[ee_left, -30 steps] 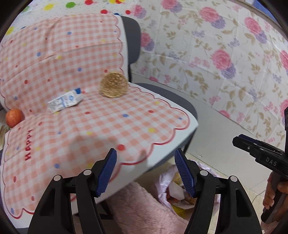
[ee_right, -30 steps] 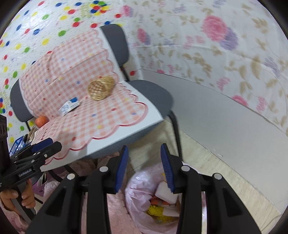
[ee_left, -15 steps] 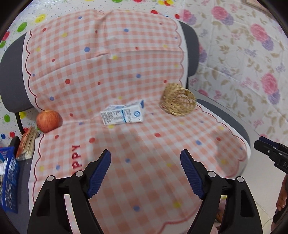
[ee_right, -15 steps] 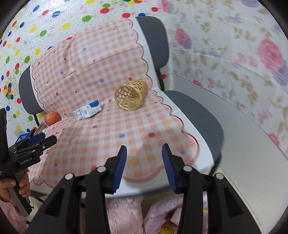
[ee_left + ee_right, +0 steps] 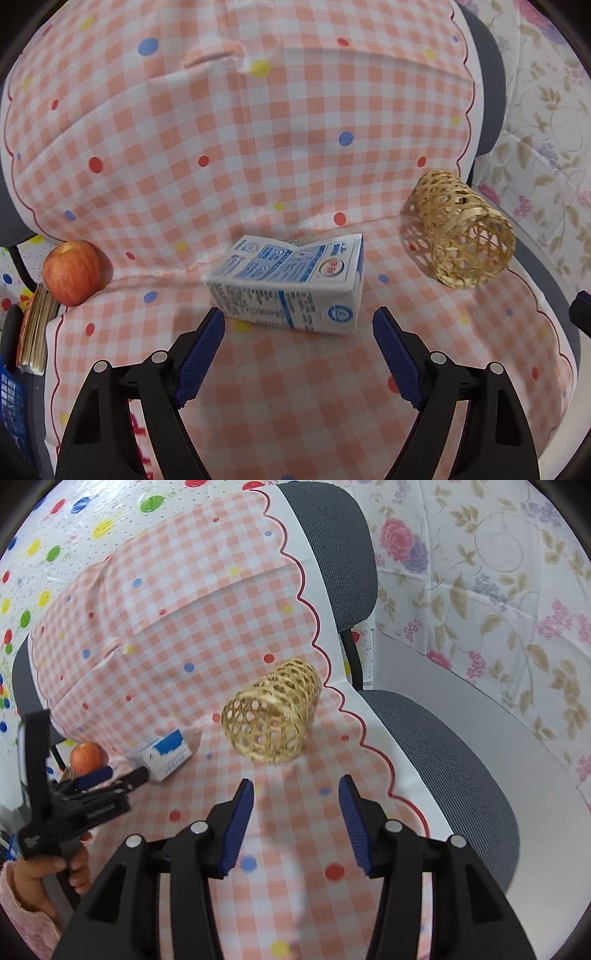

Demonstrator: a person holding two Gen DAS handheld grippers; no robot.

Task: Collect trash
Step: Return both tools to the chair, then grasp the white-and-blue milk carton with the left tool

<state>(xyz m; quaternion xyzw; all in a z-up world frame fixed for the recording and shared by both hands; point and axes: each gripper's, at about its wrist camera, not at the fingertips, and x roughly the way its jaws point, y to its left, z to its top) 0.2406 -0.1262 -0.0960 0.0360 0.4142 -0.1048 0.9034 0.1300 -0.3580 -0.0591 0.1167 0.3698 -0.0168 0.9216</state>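
Observation:
A white and blue milk carton [image 5: 291, 284] lies on its side on the chair seat's checked cloth [image 5: 295, 398]. My left gripper [image 5: 299, 321] hangs just in front of it, open wide, the carton's near edge level with the fingertips but not touched. A woven bamboo basket [image 5: 273, 716] lies tipped over to the right of the carton [image 5: 164, 755]. My right gripper [image 5: 295, 790] hovers in front of the basket, its jaws opening with nothing between them. In the right wrist view the left gripper [image 5: 125, 773], held by a hand, points at the carton.
A red apple [image 5: 72, 271] rests at the seat's left edge beside a stack of books [image 5: 35, 332] and a blue crate [image 5: 9, 398]. The basket [image 5: 458, 234] lies near the seat's right side. The grey chair [image 5: 443, 746] stands against flowered wallpaper [image 5: 498, 590].
Both grippers swung up from the bag of trash on the floor to above the chair seat. The left closed in on the carton, the right on the basket. Both sets of jaws widened.

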